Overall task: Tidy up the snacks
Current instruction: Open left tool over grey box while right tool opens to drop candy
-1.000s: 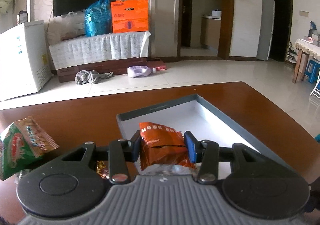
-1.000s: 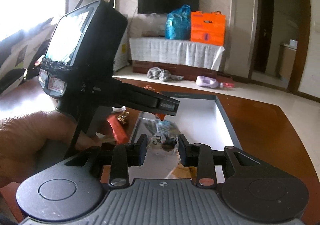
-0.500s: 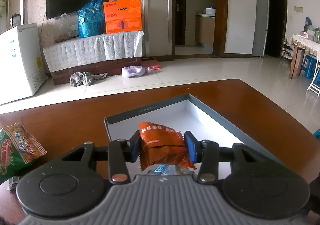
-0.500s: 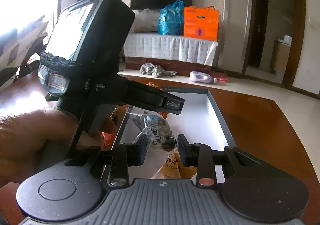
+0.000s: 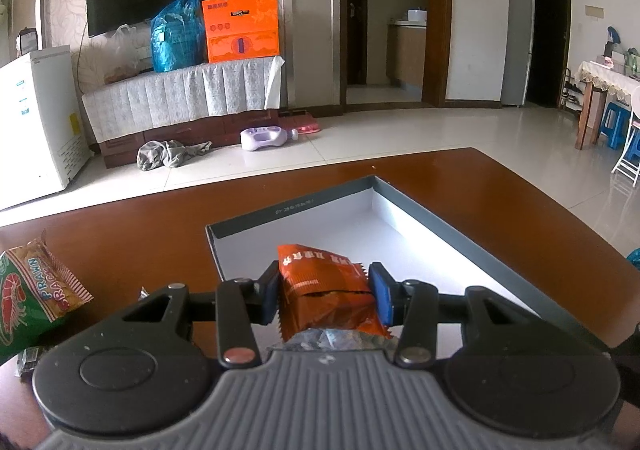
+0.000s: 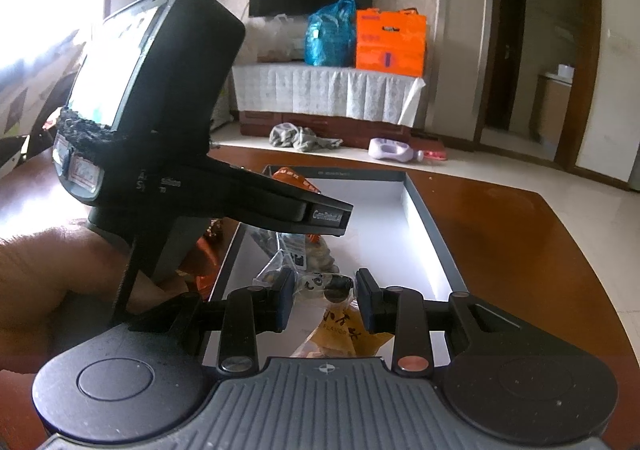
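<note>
My left gripper [image 5: 326, 296] is shut on an orange snack packet [image 5: 320, 270], held upright over the near end of a grey-rimmed box [image 5: 432, 222] with a white floor. In the right wrist view my right gripper [image 6: 324, 292] is shut on a small clear packet [image 6: 334, 284] with dark pieces inside, just above the same box [image 6: 424, 218]. Below it in the box lie a yellow packet [image 6: 344, 334] and a clear bag of snacks [image 6: 308, 254]. A hand [image 6: 48, 282] holds the left tool, whose black housing [image 6: 152, 98] fills the left of that view.
A green prawn cracker bag [image 5: 28, 290] lies on the brown table [image 5: 520, 210] left of the box. Orange wrappers [image 6: 208, 278] sit on the table by the box's left wall. The far half of the box floor is bare. Beyond the table's far edge is tiled floor.
Both views have shifted a little over the box. The yellow packet has come into sight under the right gripper. Each gripper still holds its packet.
</note>
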The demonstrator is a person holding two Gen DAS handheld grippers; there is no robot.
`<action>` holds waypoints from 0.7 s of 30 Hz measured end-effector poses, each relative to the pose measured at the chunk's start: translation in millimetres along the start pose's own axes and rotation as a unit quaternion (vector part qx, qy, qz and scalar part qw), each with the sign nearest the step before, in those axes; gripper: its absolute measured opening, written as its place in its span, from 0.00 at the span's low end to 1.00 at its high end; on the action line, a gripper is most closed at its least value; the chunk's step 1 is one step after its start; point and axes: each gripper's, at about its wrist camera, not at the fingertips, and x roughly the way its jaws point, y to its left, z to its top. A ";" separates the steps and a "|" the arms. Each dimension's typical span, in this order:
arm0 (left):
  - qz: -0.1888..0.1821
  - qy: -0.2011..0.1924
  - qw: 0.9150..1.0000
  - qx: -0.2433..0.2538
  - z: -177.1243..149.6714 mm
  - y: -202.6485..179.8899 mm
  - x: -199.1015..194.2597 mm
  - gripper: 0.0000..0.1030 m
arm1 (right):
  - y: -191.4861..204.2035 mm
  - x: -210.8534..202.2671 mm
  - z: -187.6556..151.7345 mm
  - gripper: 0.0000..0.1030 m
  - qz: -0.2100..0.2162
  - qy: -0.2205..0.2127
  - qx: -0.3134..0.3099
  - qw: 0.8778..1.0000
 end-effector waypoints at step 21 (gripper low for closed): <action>0.015 -0.021 1.000 0.009 -1.2 11.8 -11.3 0.84 | -4.8 -4.0 -2.3 0.82 -0.037 -0.037 0.007 0.999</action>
